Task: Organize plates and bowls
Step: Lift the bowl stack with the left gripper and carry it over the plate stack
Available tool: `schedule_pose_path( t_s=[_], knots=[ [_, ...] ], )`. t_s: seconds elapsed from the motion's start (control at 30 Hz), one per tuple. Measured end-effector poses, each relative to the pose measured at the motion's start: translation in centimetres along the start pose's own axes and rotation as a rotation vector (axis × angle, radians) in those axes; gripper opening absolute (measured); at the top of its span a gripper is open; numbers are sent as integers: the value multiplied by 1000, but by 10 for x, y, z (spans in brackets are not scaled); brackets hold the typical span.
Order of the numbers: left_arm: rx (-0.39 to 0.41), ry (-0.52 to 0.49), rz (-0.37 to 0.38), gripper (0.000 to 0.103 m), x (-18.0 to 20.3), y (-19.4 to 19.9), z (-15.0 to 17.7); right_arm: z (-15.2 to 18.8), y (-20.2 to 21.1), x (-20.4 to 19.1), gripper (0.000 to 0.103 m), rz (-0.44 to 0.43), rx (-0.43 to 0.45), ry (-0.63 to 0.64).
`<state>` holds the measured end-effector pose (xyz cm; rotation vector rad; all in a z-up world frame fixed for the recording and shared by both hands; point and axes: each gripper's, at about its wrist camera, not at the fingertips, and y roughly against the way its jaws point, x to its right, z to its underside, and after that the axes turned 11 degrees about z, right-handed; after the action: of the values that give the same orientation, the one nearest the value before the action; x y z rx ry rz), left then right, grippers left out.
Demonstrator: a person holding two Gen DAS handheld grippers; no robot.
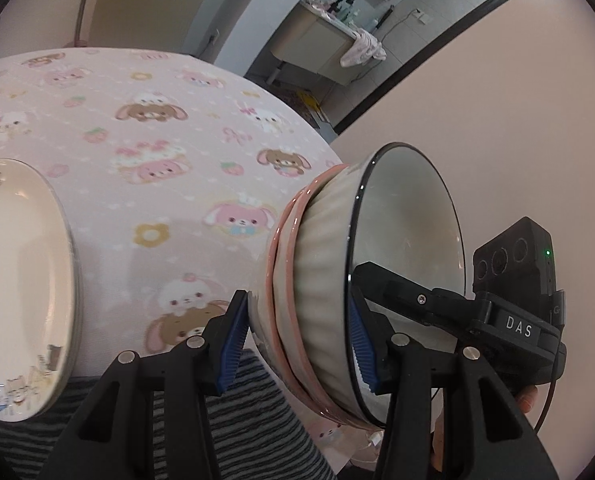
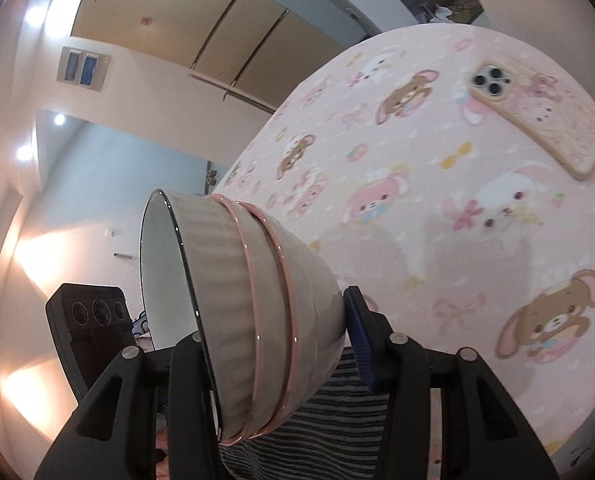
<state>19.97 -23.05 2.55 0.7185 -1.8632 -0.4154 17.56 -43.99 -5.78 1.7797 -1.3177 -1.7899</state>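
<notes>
- Left wrist view: the left gripper (image 1: 297,340) was clenched across a nested stack of bowls (image 1: 337,300), one blue pad against the stack's base and the other inside the mouth of the top bowl (image 1: 405,240), a ribbed one with a dark rim. The stack was tipped on its side, held over the near edge of the table (image 1: 157,120). A plate (image 1: 21,280) stood to the left, apart from the stack. The other gripper's body showed at the right, behind the stack.
- Right wrist view: the right gripper (image 2: 273,344) was likewise grasping the stack of bowls (image 2: 265,312), one pad on the base; the other finger passed behind the rim, its contact hidden. A phone (image 2: 537,120) lay on the far right of the table (image 2: 417,240).
- Handling, by judgement: the glazed ceramic appeared stiff, slippery and breakable, and three nested bowls would be heavy. The pink-rimmed lower bowls (image 2: 293,320) could slide apart while tilted. Base-to-mouth clamping at both sides seemed the soundest hold.
</notes>
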Motion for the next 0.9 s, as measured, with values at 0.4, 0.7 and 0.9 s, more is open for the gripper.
schedule_pose_path(
  t_s=[0.4, 0.7, 0.9],
  knots=[
    [124, 57, -40, 50, -41, 83, 4, 10, -41, -84, 44, -34, -68, 116],
    [203, 100, -75, 50, -74, 139, 14, 27, -78, -139, 44, -59, -126, 196],
    [247, 125, -119, 50, -96, 163, 17, 38, -107, -169, 45, -73, -165, 234]
  ],
)
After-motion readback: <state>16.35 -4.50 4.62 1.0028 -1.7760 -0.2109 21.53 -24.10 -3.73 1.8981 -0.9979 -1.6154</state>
